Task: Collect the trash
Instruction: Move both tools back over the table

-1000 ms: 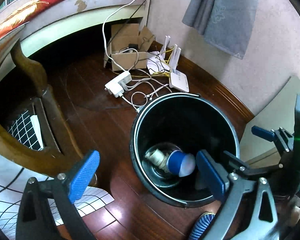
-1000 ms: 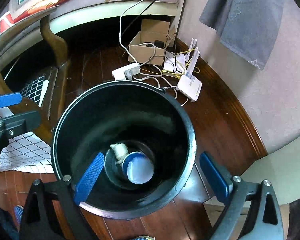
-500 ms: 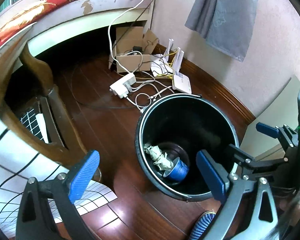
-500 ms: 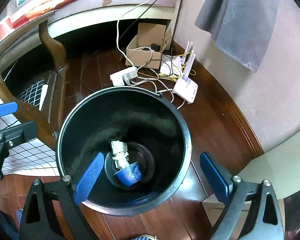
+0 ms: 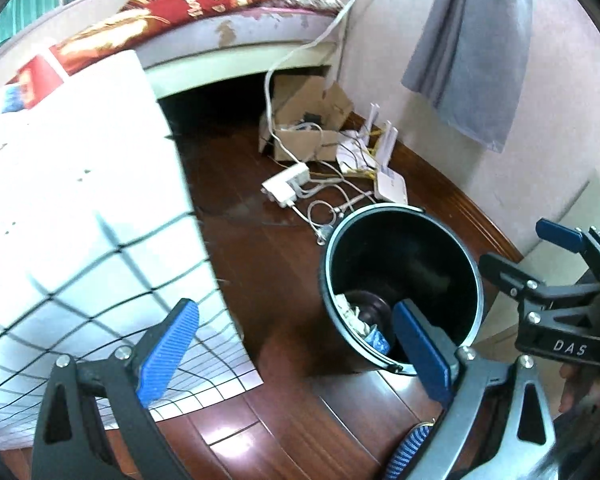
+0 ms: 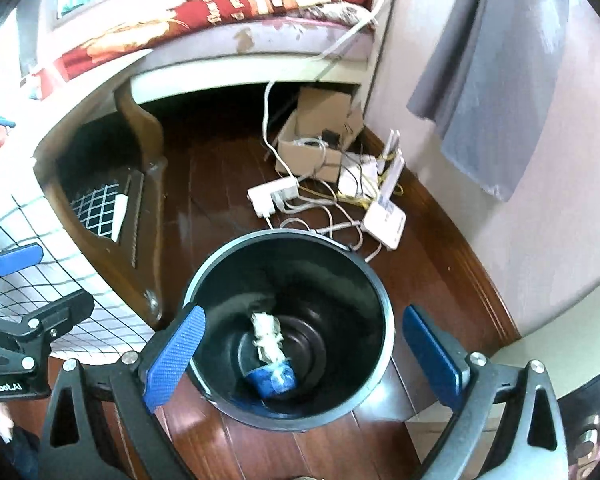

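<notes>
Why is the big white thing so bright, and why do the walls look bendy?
Left wrist view: the white grid-lined cloth is overexposed and smeared, so its lines blur. Right wrist view: the fisheye lens bows the baseboard, corners go black, and the trash bin bottom stays dim but readable.

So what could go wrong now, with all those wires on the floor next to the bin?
The white cables lie right against the black bin rim, so moving it might snag them or the power strip. The open grippers, left and right, could also bump the bin.
</notes>
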`<move>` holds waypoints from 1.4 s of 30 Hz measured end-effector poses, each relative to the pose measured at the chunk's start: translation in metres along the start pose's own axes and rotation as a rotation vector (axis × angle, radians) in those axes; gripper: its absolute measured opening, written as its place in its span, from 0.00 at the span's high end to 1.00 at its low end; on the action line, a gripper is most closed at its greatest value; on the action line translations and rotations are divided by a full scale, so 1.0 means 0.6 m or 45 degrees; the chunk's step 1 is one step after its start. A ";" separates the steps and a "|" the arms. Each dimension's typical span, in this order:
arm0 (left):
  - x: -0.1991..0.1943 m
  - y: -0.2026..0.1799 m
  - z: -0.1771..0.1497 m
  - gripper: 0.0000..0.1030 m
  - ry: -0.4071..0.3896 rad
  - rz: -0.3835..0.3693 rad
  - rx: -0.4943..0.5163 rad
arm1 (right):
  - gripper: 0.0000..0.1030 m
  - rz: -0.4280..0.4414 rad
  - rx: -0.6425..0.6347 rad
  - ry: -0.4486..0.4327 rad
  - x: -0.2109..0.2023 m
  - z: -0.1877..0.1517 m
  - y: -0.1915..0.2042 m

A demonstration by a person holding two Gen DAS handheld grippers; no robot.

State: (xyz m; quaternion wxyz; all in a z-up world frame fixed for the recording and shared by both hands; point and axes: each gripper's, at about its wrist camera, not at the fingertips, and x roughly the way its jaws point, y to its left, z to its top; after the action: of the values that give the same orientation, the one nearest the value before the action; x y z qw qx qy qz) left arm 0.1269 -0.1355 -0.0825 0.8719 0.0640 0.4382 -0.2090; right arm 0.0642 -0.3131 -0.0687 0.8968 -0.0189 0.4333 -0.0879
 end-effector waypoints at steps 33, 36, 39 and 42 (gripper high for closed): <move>-0.277 0.412 -0.085 0.05 -0.381 0.486 -0.557 | 0.00 0.473 -0.346 -0.340 -0.117 0.162 0.402; -0.285 0.461 -0.091 0.06 -0.388 0.531 -0.621 | 0.00 0.501 -0.398 -0.328 -0.118 0.180 0.456; -0.287 0.514 -0.092 0.09 -0.388 0.556 -0.676 | 0.00 0.517 -0.459 -0.335 -0.116 0.199 0.510; -0.277 0.547 -0.085 0.12 -0.368 0.557 -0.703 | 0.00 0.544 -0.505 -0.346 -0.107 0.216 0.555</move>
State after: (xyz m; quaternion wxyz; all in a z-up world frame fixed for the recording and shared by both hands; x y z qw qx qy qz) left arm 0.1398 0.2276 -0.0055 0.9332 -0.1113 0.3265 0.1011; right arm 0.1733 0.0201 0.0253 0.9235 -0.1134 0.3123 0.1918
